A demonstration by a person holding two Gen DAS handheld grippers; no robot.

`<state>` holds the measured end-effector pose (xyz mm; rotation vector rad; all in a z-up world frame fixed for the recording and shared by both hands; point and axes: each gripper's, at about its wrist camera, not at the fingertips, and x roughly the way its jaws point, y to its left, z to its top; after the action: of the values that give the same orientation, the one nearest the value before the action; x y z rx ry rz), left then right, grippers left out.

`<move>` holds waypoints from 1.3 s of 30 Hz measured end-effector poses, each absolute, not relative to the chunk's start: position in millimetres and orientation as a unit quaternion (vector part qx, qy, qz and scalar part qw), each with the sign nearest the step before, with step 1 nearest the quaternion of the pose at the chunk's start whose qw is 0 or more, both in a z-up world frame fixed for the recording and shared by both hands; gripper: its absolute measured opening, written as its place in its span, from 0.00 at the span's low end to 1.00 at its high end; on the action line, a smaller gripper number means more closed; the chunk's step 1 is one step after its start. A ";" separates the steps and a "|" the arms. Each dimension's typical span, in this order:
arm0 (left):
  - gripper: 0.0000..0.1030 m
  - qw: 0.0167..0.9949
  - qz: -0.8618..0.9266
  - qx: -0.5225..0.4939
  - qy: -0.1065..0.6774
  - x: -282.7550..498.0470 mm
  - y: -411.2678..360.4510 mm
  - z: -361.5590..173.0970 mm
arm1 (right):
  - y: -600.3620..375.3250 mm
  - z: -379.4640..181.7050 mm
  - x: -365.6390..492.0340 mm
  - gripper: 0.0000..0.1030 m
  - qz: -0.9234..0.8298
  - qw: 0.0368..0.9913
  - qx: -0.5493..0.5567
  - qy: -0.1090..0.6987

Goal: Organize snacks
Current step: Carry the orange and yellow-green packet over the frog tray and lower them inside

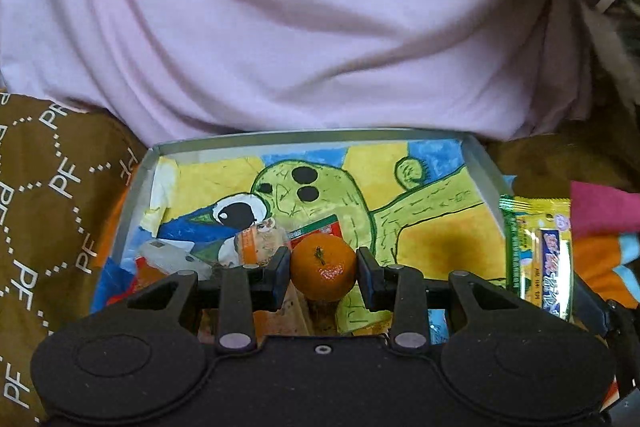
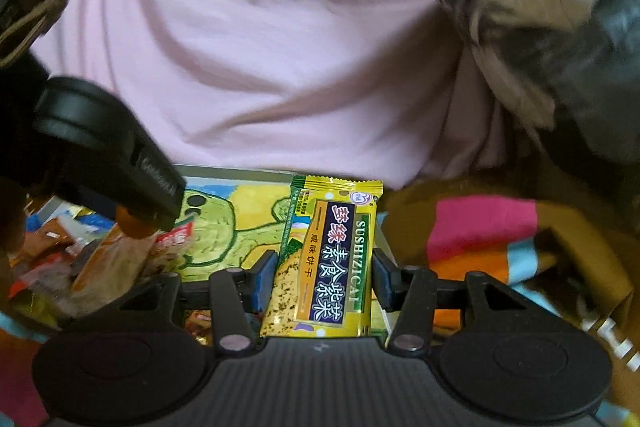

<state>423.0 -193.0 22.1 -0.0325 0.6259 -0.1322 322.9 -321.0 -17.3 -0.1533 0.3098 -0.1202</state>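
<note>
My left gripper (image 1: 323, 269) is shut on a small orange mandarin (image 1: 322, 267), held above a grey-rimmed tray (image 1: 312, 137) lined with a green cartoon drawing. Several snack packets (image 1: 256, 243) lie in the tray's near left part. My right gripper (image 2: 324, 277) is shut on a yellow-green biscuit packet (image 2: 330, 259) with a dark blue label, standing upright between the pads at the tray's right side. That packet also shows at the right edge of the left wrist view as the biscuit packet (image 1: 538, 251). The left gripper's body (image 2: 108, 147) and the mandarin (image 2: 130, 223) appear at left in the right wrist view.
A person in a pink shirt (image 1: 280, 27) sits right behind the tray's far rim. Brown patterned cloth (image 1: 48, 195) lies left of the tray. A pink, orange and blue striped cloth (image 2: 480, 239) lies to its right. A dark patterned fabric (image 2: 540, 7) hangs at upper right.
</note>
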 end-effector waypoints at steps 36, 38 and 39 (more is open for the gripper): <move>0.65 0.943 -0.089 -0.008 0.320 443.5 -207.3 9.5 | -343.6 -33.7 355.9 0.67 -0.032 0.981 -0.009 0.192; 0.71 0.946 -0.087 -0.016 0.312 440.5 -203.7 13.6 | -343.1 -31.7 353.8 0.77 -0.030 0.982 -0.010 0.186; 0.76 0.947 -0.085 -0.019 0.308 439.0 -202.3 15.4 | -343.2 -30.4 352.8 0.79 -0.028 0.983 -0.009 0.184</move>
<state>439.0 -202.3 15.4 -0.0385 0.6278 -0.1725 352.8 -343.2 -30.4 -0.0184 0.3696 -0.0573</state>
